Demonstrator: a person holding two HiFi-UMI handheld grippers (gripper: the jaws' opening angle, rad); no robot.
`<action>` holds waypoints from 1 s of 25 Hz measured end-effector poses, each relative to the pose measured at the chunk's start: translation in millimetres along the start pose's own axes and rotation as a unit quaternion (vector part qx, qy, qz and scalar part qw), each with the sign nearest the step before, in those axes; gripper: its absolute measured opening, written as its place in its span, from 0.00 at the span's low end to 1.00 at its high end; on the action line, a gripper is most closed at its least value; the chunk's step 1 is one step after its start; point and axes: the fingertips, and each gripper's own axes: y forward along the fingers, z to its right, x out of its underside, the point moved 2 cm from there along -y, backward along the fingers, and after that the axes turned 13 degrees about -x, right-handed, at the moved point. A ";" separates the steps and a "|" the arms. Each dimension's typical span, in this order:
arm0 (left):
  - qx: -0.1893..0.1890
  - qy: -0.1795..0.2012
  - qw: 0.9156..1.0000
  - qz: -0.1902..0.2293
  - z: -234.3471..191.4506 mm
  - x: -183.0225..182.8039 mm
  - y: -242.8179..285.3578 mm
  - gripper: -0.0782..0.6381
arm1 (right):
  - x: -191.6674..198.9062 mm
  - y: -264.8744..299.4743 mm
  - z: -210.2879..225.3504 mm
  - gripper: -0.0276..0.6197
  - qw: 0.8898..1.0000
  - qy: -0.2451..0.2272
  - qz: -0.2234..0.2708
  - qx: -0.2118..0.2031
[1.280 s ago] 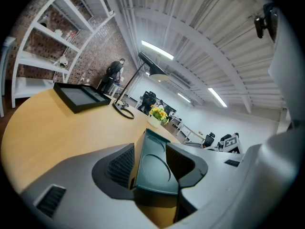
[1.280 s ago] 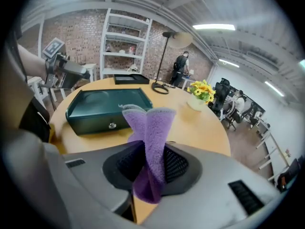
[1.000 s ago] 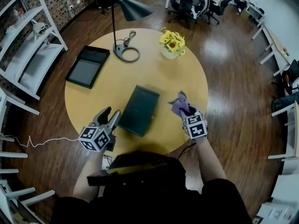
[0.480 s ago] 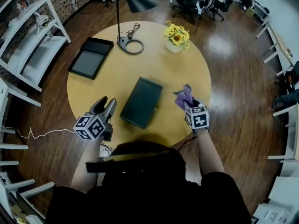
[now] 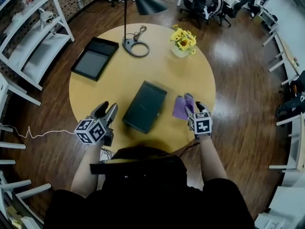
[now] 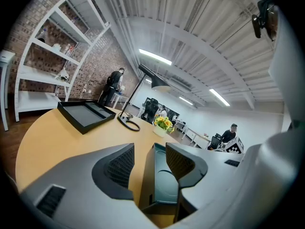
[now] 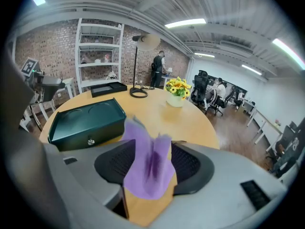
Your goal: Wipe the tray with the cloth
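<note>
A dark green tray (image 5: 144,107) lies in the middle of the round wooden table (image 5: 105,87). My right gripper (image 5: 193,104) is at its right, tilted down; its jaws have just been opening and now stand open. The purple cloth (image 5: 181,107) sags loose between them (image 7: 150,163), blurred, its lower end at the tabletop. My left gripper (image 5: 107,109) hovers at the table's near left edge, open and empty. Through its jaws (image 6: 148,151) I see the tray's (image 6: 164,185) short end. The tray (image 7: 86,120) also shows left of the cloth.
A black tray (image 5: 95,58) sits at the table's far left. A black lamp's base (image 5: 135,47) and a pot of yellow flowers (image 5: 182,41) stand at the far side. White shelving (image 5: 33,37) stands left of the table, office chairs behind.
The right jaws have opened and the bunched cloth has dropped and spread toward the table. The left gripper has drifted a little left, away from the tray.
</note>
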 end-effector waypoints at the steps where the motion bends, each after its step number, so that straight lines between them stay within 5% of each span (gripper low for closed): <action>1: 0.000 0.000 1.000 0.001 -1.1 -0.2 0.8 0.37 | -1.3 0.4 1.2 0.41 1.000 0.000 0.002 0.004; 8: 0.002 -0.004 1.000 0.017 -4.3 -10.3 1.8 0.37 | -18.2 -9.3 2.5 0.41 0.999 0.005 0.041 0.015; 9: 0.004 -0.003 1.000 0.024 -3.9 -14.1 1.3 0.37 | -23.0 -14.1 1.8 0.36 0.998 0.009 0.059 0.017; 11: 0.007 0.001 0.999 0.038 -4.8 -21.1 -0.8 0.37 | -33.1 -26.3 0.7 0.08 0.994 0.024 0.108 0.020; 12: 0.005 0.002 0.999 0.043 -6.3 -23.6 -1.7 0.37 | -37.2 -31.7 0.4 0.05 0.991 0.035 0.130 0.019; 20: -0.001 0.002 0.998 0.064 -16.7 -36.7 -9.3 0.37 | -63.0 -64.6 -1.2 0.04 0.965 0.095 0.244 -0.008; 25: -0.002 -0.001 0.997 0.074 -17.9 -41.4 -9.5 0.37 | -77.5 -70.0 -3.7 0.04 0.957 0.102 0.273 -0.013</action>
